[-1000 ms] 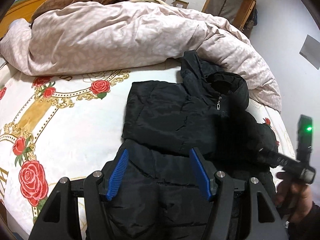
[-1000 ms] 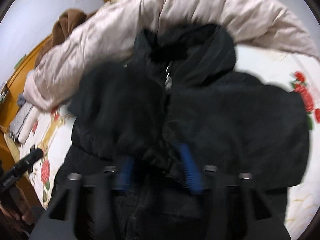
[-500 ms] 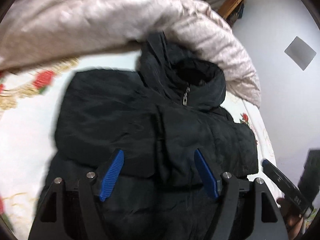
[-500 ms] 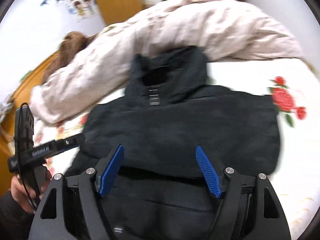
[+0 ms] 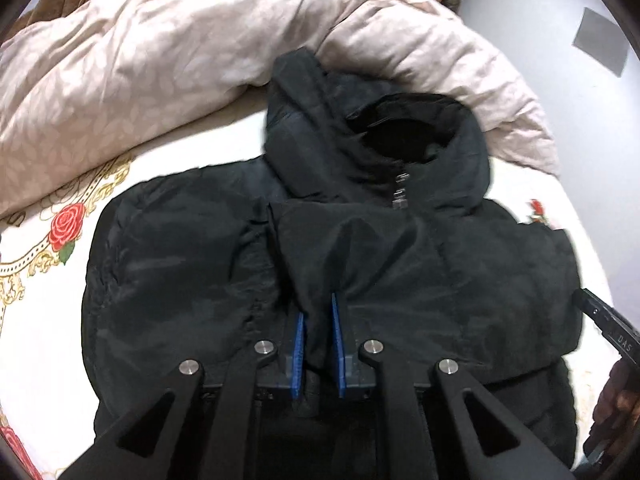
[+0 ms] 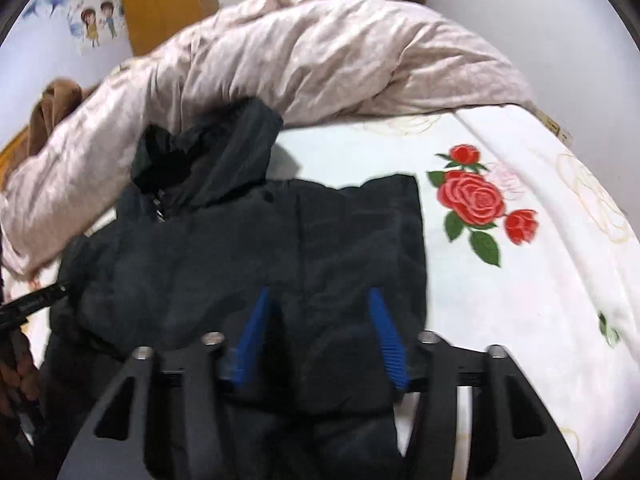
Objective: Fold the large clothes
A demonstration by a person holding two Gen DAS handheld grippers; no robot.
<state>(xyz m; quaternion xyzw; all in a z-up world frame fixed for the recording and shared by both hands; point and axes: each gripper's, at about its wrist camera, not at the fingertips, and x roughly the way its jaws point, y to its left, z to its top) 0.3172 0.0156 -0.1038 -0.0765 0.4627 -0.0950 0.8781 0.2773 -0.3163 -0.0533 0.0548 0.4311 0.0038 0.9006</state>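
Black hooded jacket is lying on the bed, zipped up, hood pointing toward the bunched-up pinkish duvet at the far side. Both sleeves look folded in across the chest, so the body is a fairly squat block on the white sheet with the red rose print.

Left claw has just been closing and is now clamped on a ridge of jacket fabric near the middle of the chest; the cloth tents up between the two blue pads, which sit nearly together.

Right claw has also just been closing, but its blue pads are still spread apart, about halfway. They sit over the right-hand part of the jacket with black fabric between them. The picture is a bit blurred there, and I don't see the pads actually pressing on the cloth.

A brown blanket or garment sits behind the duvet, and there's an orange wooden door and cartoon wall stickers in the background.
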